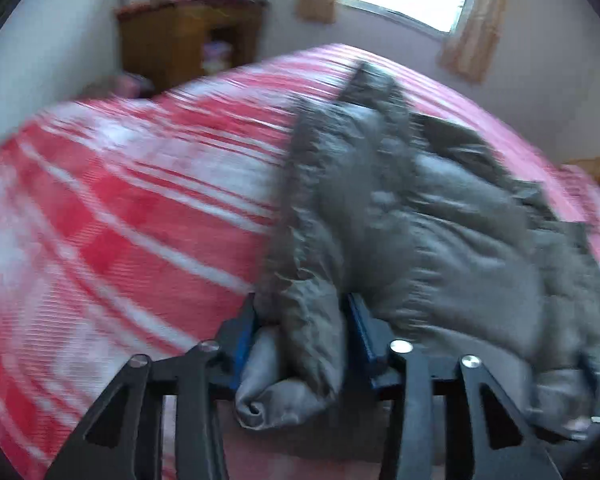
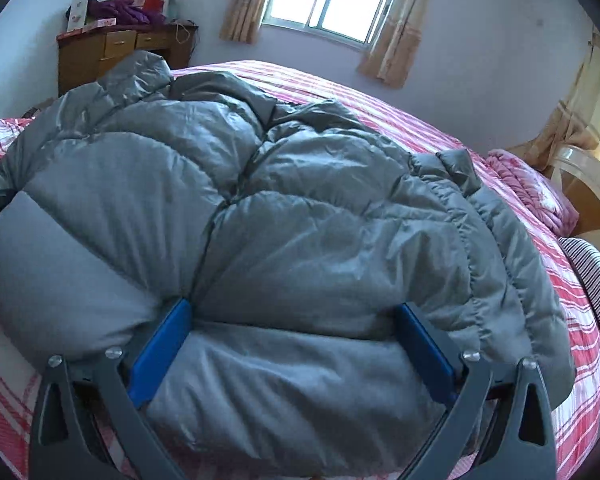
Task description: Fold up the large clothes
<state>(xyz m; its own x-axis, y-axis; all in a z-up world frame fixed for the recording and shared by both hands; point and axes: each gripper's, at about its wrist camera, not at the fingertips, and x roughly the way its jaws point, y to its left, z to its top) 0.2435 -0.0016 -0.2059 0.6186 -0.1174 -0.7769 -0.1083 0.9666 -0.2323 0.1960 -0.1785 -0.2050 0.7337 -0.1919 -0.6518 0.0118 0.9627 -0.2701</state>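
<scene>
We had the grey puffer jacket (image 2: 284, 208) spread over the bed (image 1: 100, 208), on its red and white striped cover; in the right wrist view it lay directly ahead of the right gripper (image 2: 296, 312) and filled most of the frame; the left wrist view was blurred, so fine detail there was lost to us. The left gripper (image 1: 302, 320) was clamped on a bunched ridge of the jacket's edge, the cloth gathered between its blue pads (image 1: 360, 332) and rolled up just behind them, with the rest of the garment stretching away ahead and to its right. The right gripper stood wide apart, its pads (image 2: 160, 344) pressed down on either side of a quilted panel without pinching it.

We judged the jacket light for its bulk, soft and springy; the shell looked smooth and somewhat slick, so a shallow pinch might slide off; padded panels would puff back after a fold unless pressed flat. We thought the best hold was a hem, a stitched seam between panels, or the sleeve cuff, where the filling was thin and the gripper could close on doubled cloth.
</scene>
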